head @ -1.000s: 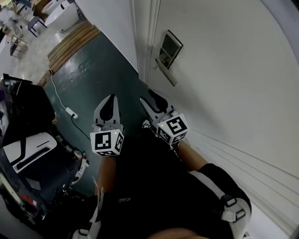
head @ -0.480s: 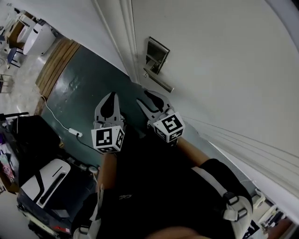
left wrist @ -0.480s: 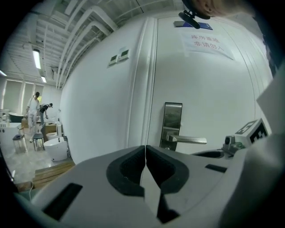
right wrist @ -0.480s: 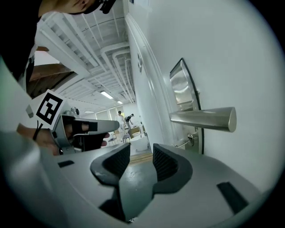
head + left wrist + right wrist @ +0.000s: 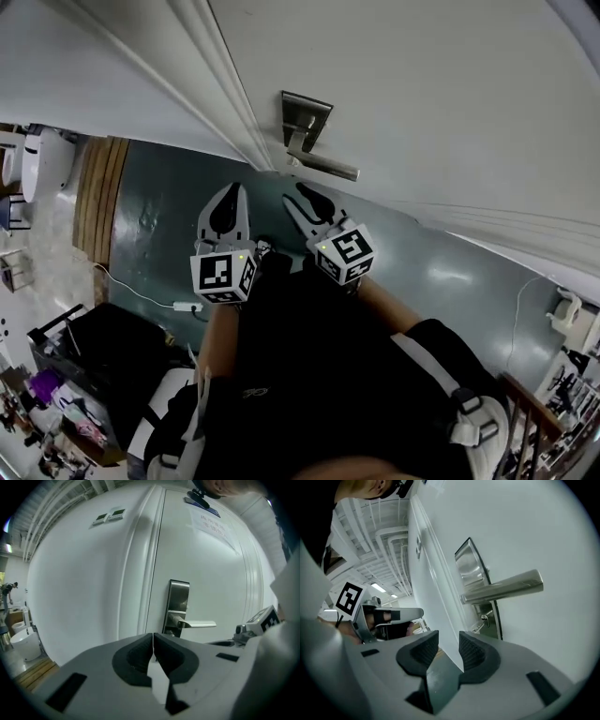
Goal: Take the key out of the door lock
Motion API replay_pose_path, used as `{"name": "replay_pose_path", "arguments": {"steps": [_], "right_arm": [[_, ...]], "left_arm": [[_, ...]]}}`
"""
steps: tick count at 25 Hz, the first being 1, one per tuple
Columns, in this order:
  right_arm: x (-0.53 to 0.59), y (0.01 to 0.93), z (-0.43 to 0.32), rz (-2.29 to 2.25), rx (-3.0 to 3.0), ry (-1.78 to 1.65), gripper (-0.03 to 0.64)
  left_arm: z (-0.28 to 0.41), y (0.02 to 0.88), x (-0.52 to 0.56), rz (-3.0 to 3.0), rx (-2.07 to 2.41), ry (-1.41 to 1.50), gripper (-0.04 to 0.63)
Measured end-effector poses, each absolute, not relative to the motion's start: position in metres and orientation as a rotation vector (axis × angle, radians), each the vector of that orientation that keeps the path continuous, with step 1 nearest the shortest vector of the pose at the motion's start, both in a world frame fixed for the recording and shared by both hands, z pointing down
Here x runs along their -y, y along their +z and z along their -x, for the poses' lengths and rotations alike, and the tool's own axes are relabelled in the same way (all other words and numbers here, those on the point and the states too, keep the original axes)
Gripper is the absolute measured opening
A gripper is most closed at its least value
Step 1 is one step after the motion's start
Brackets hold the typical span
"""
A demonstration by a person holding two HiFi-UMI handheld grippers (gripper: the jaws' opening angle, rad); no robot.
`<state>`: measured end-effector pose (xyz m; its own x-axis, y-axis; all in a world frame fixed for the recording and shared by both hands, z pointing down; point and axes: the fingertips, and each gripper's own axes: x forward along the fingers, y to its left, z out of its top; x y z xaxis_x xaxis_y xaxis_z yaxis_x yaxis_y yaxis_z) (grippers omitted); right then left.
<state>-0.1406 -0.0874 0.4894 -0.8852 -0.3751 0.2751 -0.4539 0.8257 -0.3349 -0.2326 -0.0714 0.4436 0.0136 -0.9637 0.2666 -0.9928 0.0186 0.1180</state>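
The key (image 5: 485, 618) sits in the lock plate (image 5: 469, 566) just under the lever handle (image 5: 506, 588), ahead and slightly right of the right gripper (image 5: 449, 641), the nearer one, whose empty jaws stand apart but have just been closing, while the left gripper (image 5: 153, 639) is pressed together on nothing.

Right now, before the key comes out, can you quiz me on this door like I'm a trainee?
1. True or false: the left gripper is shut with nothing in it.
2. Compared with the door handle, where is the key? A) above it B) below it C) lying on the floor
3. Fill in: the gripper with its jaws apart is the ____ one.

Key: 1 true. 2 B. 3 right: the right gripper is open, its jaws have just been closing a little, and nothing is between them.
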Motion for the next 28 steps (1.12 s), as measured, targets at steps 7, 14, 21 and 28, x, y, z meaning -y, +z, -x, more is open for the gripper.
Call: {"name": "replay_pose_path", "arguments": {"steps": [7,14,21,28], "right_arm": [[0.092,0.491,0.142,-0.88,2.779,0.684,0.144],[0.095,0.491,0.144,-1.093,2.732,0.642,0.144],[0.099,0.499,0.144,-1.279,2.74,1.059,0.141],[0.111,0.507,0.141,-1.37,2.734,1.215,0.141]], "left_arm": [[0.229,0.452,0.082,-2.175,1.843,0.14,0.026],[0.229,0.459,0.08,-2.285,1.702,0.144,0.026],[0.237,0.468,0.085,-2.332,1.623,0.155,0.026],[0.238,0.479,0.092,-2.34,1.603,0.19,0.026]]}}
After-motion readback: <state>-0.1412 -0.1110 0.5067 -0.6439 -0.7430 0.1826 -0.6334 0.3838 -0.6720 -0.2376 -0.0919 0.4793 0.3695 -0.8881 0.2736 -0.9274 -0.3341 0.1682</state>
